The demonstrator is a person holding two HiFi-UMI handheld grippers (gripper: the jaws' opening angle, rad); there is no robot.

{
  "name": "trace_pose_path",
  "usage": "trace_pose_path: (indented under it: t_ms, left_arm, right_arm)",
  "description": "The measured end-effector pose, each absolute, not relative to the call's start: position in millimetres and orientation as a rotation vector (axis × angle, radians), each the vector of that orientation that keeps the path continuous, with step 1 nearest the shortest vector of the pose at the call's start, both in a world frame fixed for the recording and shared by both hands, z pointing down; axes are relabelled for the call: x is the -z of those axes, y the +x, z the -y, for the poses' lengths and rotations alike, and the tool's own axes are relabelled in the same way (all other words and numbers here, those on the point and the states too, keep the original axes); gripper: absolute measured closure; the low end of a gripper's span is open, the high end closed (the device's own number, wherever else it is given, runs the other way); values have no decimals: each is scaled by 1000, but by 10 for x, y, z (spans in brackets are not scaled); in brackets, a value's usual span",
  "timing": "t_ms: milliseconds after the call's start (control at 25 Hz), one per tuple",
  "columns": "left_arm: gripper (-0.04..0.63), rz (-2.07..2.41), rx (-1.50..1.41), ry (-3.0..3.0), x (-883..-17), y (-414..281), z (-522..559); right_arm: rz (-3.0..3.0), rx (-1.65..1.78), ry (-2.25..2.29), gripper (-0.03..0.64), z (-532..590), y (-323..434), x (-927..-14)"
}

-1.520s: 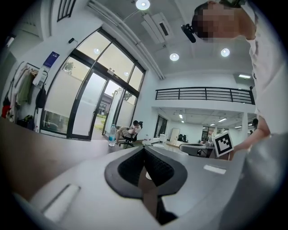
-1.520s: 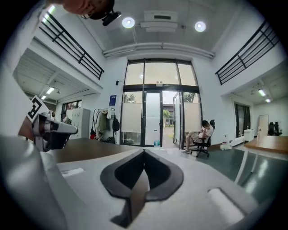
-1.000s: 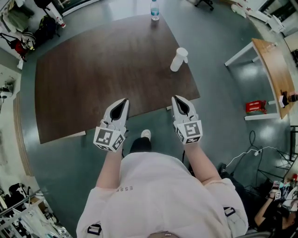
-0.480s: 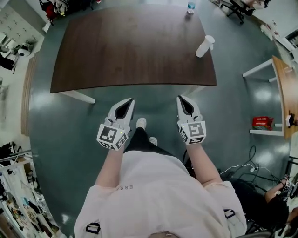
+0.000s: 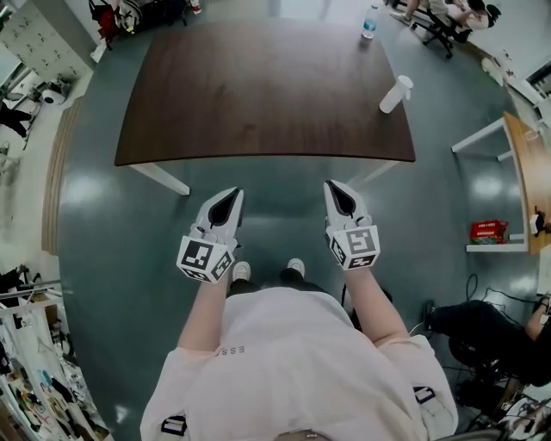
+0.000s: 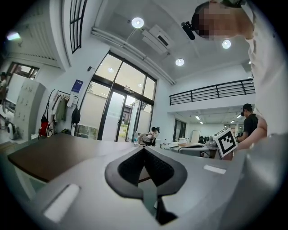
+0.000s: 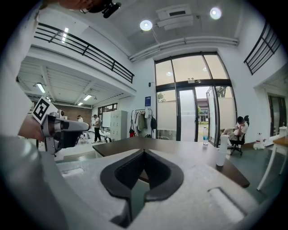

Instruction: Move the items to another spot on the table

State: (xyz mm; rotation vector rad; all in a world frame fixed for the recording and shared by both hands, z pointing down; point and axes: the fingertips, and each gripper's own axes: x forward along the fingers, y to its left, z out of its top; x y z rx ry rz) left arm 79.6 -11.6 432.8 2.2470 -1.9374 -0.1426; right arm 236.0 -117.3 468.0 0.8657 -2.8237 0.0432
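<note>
Right gripper (image 5: pixel 337 188) jaws pressed together, empty; left gripper (image 5: pixel 230 195) likewise, both over the floor, short of the table (image 5: pixel 258 95) | white cup (image 5: pixel 395 93) by right edge, bottle (image 5: pixel 370 21) at far edge | risk: reaching in with jaws closed could knock the cup off.

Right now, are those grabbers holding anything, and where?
Nothing is held. The left gripper and right gripper are both shut and empty, short of the table.

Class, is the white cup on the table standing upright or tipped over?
Upright. In the right gripper view the white cup stands tall on its base on the table, near its edge.
</note>
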Motion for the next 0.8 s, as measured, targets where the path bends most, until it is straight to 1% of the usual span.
trace_pose_path:
  t_ms: [320, 560, 800]
  left_arm:
    - [578, 1936, 146, 2250, -4364, -10, -352]
    - [578, 1932, 180, 2272, -4316, -322, -530]
    - [578, 1935, 190, 2260, -4349, -480, -565]
  right_arm:
    - [2823, -53, 905, 627, 688, 1650, -4689]
    - [2822, -11, 884, 627, 417, 1254, -4650]
    - [2829, -3, 885, 627, 384, 1116, -4604]
